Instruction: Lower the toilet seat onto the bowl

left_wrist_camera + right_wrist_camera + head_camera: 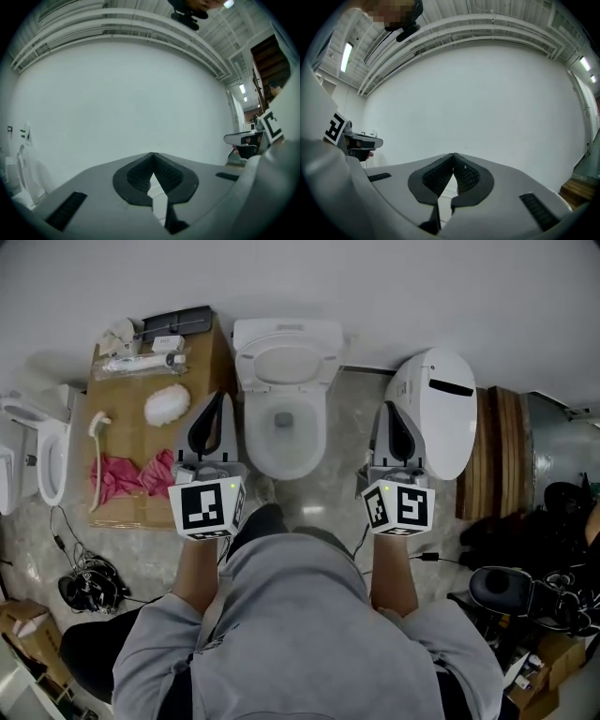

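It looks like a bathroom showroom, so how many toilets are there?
3. The middle toilet stands straight ahead, the left toilet is cut off by the picture's edge, and the right toilet seems to have its lid shut. Others may be out of view.

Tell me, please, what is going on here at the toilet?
A person stands facing a white toilet and holds a gripper in each hand. The left gripper is held out to the left of the bowl and the right gripper to its right. Both have their fingers shut on nothing and touch nothing. The seat appears to be up against the tank, so lowering has not begun.
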Tool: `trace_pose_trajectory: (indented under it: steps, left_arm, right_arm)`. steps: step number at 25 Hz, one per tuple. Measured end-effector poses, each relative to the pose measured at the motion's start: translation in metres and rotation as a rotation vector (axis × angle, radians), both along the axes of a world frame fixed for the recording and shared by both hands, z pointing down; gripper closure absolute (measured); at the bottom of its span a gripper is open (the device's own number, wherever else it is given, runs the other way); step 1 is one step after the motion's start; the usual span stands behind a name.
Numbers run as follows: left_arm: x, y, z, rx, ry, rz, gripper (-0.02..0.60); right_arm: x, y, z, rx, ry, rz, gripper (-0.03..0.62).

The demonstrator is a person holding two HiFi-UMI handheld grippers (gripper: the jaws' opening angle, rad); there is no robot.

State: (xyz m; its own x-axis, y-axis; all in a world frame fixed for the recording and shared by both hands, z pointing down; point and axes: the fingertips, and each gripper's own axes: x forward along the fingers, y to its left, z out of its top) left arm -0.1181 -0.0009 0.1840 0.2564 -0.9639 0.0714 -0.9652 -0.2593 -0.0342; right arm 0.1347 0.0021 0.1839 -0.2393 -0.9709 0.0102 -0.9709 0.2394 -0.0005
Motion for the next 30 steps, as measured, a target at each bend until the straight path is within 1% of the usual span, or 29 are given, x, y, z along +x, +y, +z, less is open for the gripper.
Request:
trace_pose_trajectory:
  steps: [5,9,13,17,24,30]
  left_arm:
    - [-0.029,-0.034,0.016,-0.031,0.004,0.012,0.583]
    - [-0.038,-0.05,0.022,-0.045,0.016,0.019,0.582]
    - [-0.035,-0.062,0.025,-0.052,0.027,0.029,0.583]
    - [-0.028,-0.073,0.026,-0.052,0.033,0.032,0.583]
    - [-0.013,-0.095,0.028,-0.057,0.034,0.005,0.583]
    - [-0.008,-0.115,0.035,-0.053,0.029,-0.032,0.582]
  right_arm:
    - [-0.021,-0.04,0.005,-0.006,0.007,0.025,0.594]
    - [-0.031,-0.058,0.006,-0.008,0.013,0.032,0.594]
    - [-0.034,-0.068,0.01,-0.02,0.012,0.024,0.594]
    - [-0.035,-0.079,0.018,-0.03,0.013,-0.005,0.594]
    - [-0.031,-0.117,0.046,-0.068,0.076,-0.099,0.593]
    - [-0.027,-0.143,0.071,-0.103,0.087,-0.161,0.592]
